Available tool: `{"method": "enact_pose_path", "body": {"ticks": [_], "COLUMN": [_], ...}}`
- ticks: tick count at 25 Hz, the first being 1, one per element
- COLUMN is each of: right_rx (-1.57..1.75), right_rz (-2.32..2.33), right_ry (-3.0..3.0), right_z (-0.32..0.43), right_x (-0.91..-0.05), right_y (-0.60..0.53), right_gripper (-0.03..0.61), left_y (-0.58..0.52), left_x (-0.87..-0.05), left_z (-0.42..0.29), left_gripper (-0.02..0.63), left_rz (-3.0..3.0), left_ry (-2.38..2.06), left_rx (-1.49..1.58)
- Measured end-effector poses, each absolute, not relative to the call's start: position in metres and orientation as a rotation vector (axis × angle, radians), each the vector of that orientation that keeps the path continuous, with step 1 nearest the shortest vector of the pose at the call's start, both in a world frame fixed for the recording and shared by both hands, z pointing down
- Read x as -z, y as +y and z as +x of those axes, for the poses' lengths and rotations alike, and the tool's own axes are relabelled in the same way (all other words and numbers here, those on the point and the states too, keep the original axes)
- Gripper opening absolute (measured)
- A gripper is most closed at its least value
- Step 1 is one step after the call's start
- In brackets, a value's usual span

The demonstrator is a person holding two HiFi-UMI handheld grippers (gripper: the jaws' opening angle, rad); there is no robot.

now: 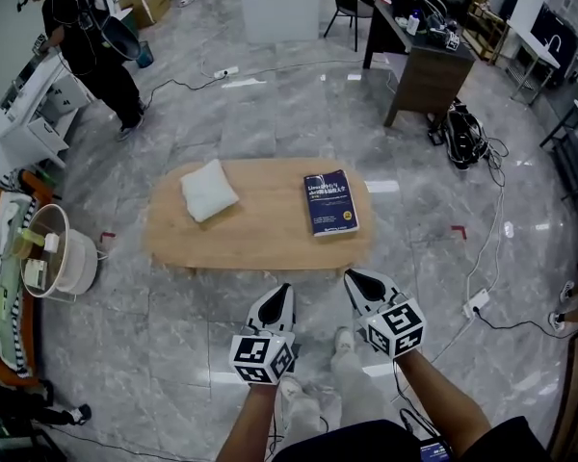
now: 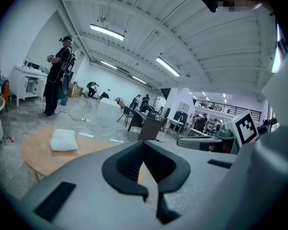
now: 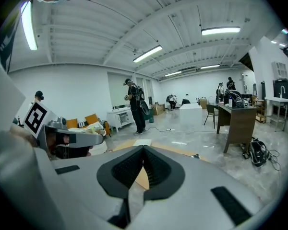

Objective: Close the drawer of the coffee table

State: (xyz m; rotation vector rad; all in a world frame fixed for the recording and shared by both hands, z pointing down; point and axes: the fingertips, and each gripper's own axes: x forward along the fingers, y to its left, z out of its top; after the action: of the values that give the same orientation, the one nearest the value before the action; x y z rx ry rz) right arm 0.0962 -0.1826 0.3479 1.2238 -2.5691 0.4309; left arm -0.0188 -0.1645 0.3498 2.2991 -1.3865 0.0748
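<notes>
An oval wooden coffee table (image 1: 260,234) stands on the grey marble floor, carrying a white pillow (image 1: 208,190) and a blue book (image 1: 329,202). No drawer shows on its near side from here. Both grippers hover in front of the near edge, clear of the table. My left gripper (image 1: 282,290) and my right gripper (image 1: 352,277) point at the table with jaws closed and nothing between them. In the left gripper view the closed tips (image 2: 144,143) frame the tabletop (image 2: 33,152) and pillow (image 2: 63,140). The right gripper view shows closed tips (image 3: 144,148) over the table's edge (image 3: 180,151).
A white bucket-like stool (image 1: 63,248) and an orange chair (image 1: 0,277) stand at the left. A person (image 1: 91,46) is at the far left back. A dark desk (image 1: 424,65) and a white block (image 1: 279,3) stand behind. Cables and a power strip (image 1: 475,303) lie at the right.
</notes>
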Motion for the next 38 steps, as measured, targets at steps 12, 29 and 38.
{"method": "enact_pose_path", "body": {"ticks": [12, 29, 38], "right_rx": [-0.319, -0.203, -0.175], "right_rz": [1.234, 1.257, 1.242], "right_ry": [-2.642, -2.727, -2.733], "right_z": [0.080, 0.030, 0.023], "right_x": [-0.289, -0.233, -0.223], "right_y": [-0.141, -0.083, -0.067], "right_gripper": [0.014, 0.014, 0.014], "left_y": [-0.131, -0.071, -0.063], "left_x": [-0.279, -0.220, -0.218], "left_z": [-0.009, -0.050, -0.054], "left_gripper": [0.002, 0.001, 0.002], "left_rz": [2.467, 2.618, 2.617], "left_ry": [-1.357, -1.376, -1.358], "left_rx": [-0.031, -0.005, 0.009]}}
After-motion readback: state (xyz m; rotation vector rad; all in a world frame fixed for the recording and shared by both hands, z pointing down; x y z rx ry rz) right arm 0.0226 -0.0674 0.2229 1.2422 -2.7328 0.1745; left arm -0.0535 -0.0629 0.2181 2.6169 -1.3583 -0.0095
